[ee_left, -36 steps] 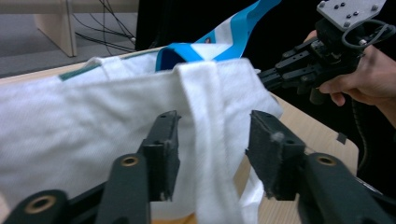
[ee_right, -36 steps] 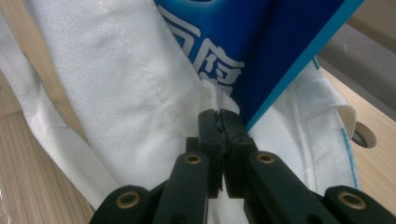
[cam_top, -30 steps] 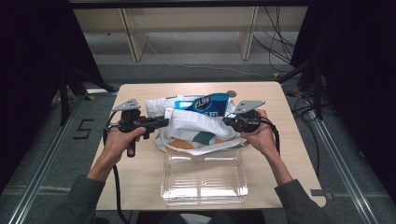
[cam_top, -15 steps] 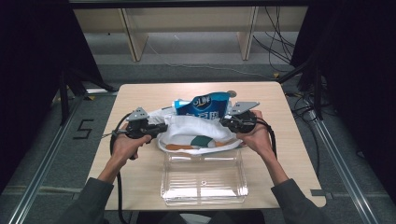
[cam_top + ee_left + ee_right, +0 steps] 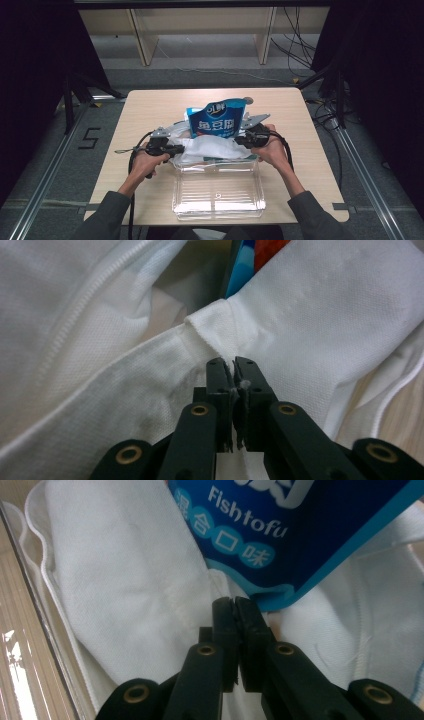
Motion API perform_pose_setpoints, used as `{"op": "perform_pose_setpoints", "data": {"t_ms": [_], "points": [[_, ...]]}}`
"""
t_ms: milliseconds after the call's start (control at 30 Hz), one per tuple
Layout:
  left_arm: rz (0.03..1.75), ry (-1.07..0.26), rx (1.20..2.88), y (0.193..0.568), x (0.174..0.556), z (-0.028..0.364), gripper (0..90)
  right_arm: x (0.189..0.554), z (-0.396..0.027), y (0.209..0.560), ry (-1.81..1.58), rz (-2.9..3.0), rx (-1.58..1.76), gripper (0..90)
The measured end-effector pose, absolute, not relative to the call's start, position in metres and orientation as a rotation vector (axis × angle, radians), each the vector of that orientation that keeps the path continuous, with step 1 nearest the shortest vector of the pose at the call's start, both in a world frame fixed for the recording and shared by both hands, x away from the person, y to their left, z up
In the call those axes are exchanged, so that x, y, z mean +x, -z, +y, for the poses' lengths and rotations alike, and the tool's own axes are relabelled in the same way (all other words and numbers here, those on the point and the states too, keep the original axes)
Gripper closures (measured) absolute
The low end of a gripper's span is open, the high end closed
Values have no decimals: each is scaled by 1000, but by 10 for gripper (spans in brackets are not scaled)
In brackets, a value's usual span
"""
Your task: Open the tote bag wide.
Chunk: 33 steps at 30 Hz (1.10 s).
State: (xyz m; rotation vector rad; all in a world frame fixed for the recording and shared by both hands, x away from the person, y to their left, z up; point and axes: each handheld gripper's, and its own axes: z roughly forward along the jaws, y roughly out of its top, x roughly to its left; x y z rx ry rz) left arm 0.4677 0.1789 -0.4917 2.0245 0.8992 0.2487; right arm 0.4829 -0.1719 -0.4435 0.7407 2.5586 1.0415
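A white cloth bag [image 5: 212, 147] lies across the middle of the table with a blue fish tofu packet [image 5: 216, 121] standing up out of it. My left gripper [image 5: 176, 149] is shut on the bag's left edge; in the left gripper view its jaws pinch a fold of the white cloth [image 5: 300, 340] at the left gripper's tips [image 5: 233, 365]. My right gripper [image 5: 243, 140] is shut on the bag's right edge; the right gripper view has the right gripper's tips [image 5: 232, 605] clamped on white fabric [image 5: 125, 580] just below the blue packet [image 5: 300, 535].
A clear plastic box [image 5: 218, 190] sits on the table right in front of the bag, toward the person; its rim [image 5: 30, 600] shows at the left of the right gripper view. Bare wooden tabletop [image 5: 150, 107] lies behind and to both sides. Cables trail from both grippers.
Both hands have come down and toward the clear box, carrying the bag with them. The blue packet has tipped from lying flat to standing upright in the bag.
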Motion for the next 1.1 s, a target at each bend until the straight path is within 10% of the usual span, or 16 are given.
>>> {"op": "perform_pose_setpoints", "data": {"t_ms": [333, 667, 1100], "points": [[875, -271, 2049, 495, 464, 178, 826, 486, -168, 462, -993, 2627, 755, 885], [882, -307, 1890, 440, 455, 196, 462, 481, -202, 420, -1203, 2464, 850, 660], [970, -360, 1966, 429, 507, 205, 420, 476, -223, 418, -1099, 2435, 928, 629]]}}
